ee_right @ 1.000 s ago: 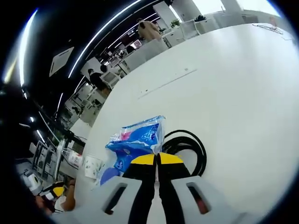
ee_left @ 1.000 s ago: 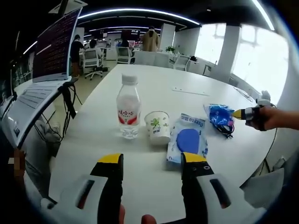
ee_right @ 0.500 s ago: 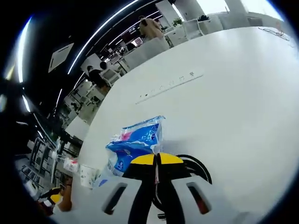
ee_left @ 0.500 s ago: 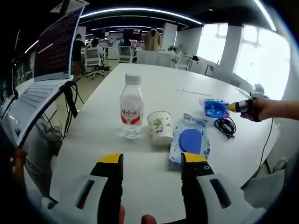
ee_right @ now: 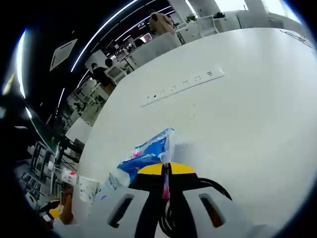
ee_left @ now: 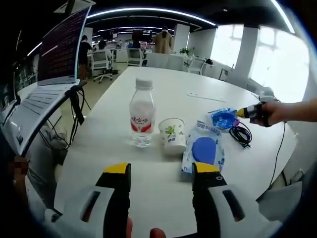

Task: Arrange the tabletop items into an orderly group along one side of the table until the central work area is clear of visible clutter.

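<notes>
- Big white worktop (ee_left: 163, 94) runs out ahead of us, with an open laptop (ee_left: 47, 74) on a stand off its left edge.
- On it, in the left gripper view, we've got a row: water bottle (ee_left: 142, 120) upright, paper cup (ee_left: 172, 136) just beside it, then a flat wipes pack (ee_left: 203, 151) with a blue lid.
- Our left tool (ee_left: 161, 173) hovers near that row, jaws apart, holding nothing.
- Our right tool (ee_right: 165, 171) has its jaws pinched together on the edge of a blue snack bag (ee_right: 148, 153), which sits past the wipes pack.
- Black cable (ee_left: 240, 135) is coiled right by the bag.
</notes>
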